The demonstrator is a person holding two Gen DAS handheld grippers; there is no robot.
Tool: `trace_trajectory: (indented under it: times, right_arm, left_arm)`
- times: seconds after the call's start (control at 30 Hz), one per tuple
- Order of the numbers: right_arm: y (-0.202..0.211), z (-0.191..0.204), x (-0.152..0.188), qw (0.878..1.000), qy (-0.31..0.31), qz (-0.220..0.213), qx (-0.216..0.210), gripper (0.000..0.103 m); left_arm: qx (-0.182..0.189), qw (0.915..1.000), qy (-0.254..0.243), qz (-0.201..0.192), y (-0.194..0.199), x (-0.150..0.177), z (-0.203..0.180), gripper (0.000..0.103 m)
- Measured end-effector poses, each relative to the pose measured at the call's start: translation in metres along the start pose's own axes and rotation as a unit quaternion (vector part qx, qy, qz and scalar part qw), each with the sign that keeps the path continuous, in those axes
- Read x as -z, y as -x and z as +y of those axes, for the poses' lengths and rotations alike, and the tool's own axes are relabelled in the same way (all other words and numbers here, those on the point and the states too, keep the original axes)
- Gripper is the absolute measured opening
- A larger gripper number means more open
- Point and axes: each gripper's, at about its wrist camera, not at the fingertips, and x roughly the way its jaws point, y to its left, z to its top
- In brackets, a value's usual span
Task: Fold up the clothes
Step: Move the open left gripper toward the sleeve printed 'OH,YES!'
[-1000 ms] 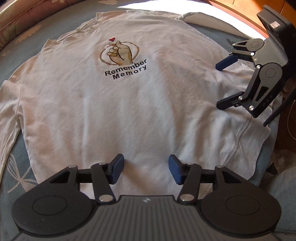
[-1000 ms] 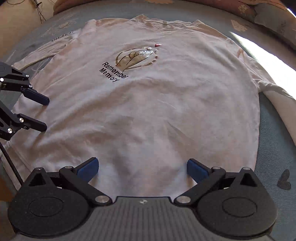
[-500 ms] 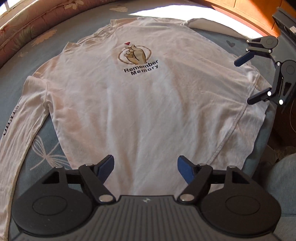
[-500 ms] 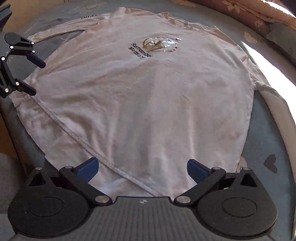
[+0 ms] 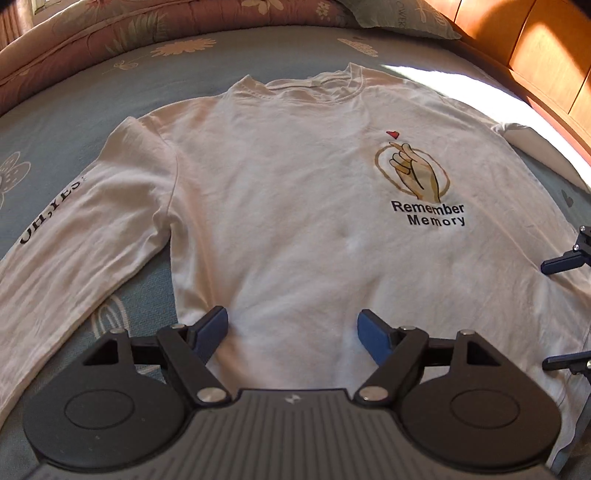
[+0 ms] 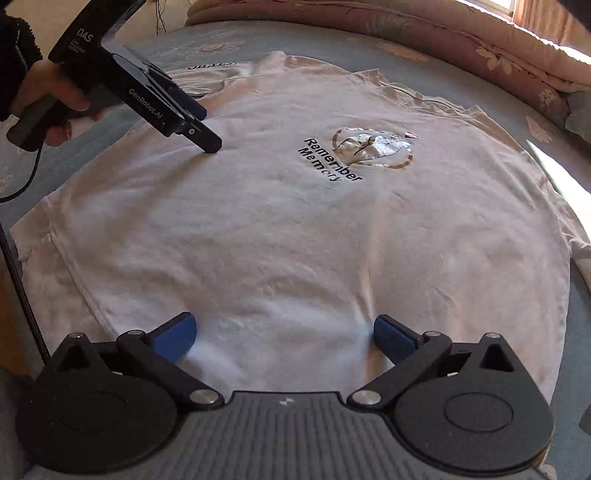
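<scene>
A white long-sleeved shirt [image 5: 295, 203] lies flat, front up, on the bed, its "Remember Memory" print [image 5: 417, 181] on the chest. My left gripper [image 5: 291, 325] hovers open over the shirt's body beside the seam of the sleeve [image 5: 74, 240], with only flat cloth under the jaws, which have widened. In the right wrist view the left gripper [image 6: 205, 127] has its lower fingertip [image 6: 210, 146] close to or on the cloth. My right gripper [image 6: 284, 332] stands open above the lower part of the shirt [image 6: 258, 221], near the hem, with nothing between its pads.
The bed has a blue flowered sheet [image 5: 74, 122]. A pink quilt [image 5: 147, 26] and a pillow [image 5: 399, 18] lie along its far side, with wooden panels [image 5: 535, 55] at the back right. A person's hand [image 6: 48, 99] holds the left gripper, and a black cable [image 6: 18, 280] hangs at the bed's edge.
My left gripper has moved across the shirt toward the lettered sleeve and rolled, and its jaws have widened. The right gripper shifted a little and stays open.
</scene>
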Motion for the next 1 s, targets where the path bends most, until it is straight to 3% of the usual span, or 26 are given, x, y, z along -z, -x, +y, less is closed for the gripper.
trace_trajectory:
  times: [0.13,0.3,0.43,0.7,0.87,1.0]
  right_arm:
    - [0.002,0.0,0.003,1.0,-0.013,0.004,0.006,0.103]
    - [0.002,0.001,0.0,1.0,-0.022,0.01,0.014,0.103]
    - [0.002,0.001,0.0,0.999,-0.024,0.013,0.017,0.103]
    - [0.001,0.001,0.0,1.0,-0.022,0.014,0.015,0.103]
    - [0.0,-0.001,0.0,1.0,-0.015,0.012,0.01,0.103]
    - [-0.001,-0.003,-0.002,1.0,-0.003,0.018,0.001,0.103]
  left_arm:
    - [0.002,0.9995,-0.005,0.03,0.011,-0.005,-0.006,0.077]
    - [0.012,0.9994,-0.003,-0.031,-0.008,-0.055,-0.001,0.078]
    - [0.01,0.9992,0.029,-0.028,-0.042,-0.077,0.01,0.077]
    - [0.017,0.9961,0.085,-0.011,-0.016,-0.026,0.019,0.078]
    - [0.013,0.9908,0.131,0.03,0.001,-0.019,0.017,0.078]
    - [-0.023,0.9817,0.189,-0.004,0.023,-0.01,0.028,0.078]
